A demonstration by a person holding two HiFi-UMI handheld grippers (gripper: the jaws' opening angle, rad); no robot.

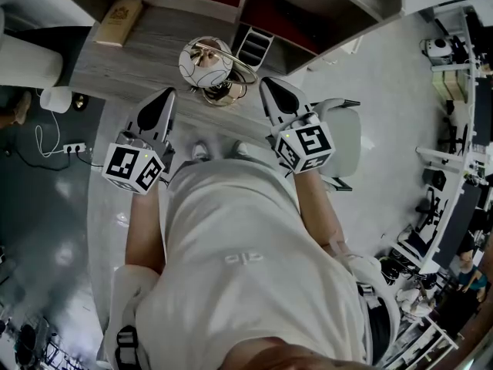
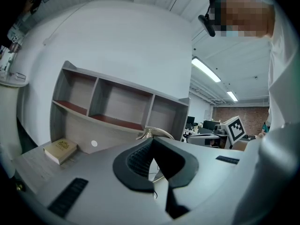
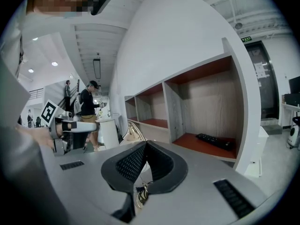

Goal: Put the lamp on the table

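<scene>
Your left gripper [image 1: 166, 95] and right gripper [image 1: 266, 85] each have their jaws pressed together, with nothing held between them. Both point forward over a grey wood-grain desk [image 1: 146, 56]. The white globe lamp [image 1: 206, 64], wrapped in looping gold metal rings, stands on that desk between the two gripper tips and close to both. A tan book [image 1: 119, 21] lies well to the lamp's left.

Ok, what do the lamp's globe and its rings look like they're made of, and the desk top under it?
Lamp globe: glossy white with bright reflections. It is either glass or hard plastic, I can't tell which.
Rings: thin, gold-toned and shiny, so most likely polished metal.
Desk top: grey with streaked wood grain and a matt finish. It is probably laminate rather than solid wood, though the look leaves that open.
</scene>
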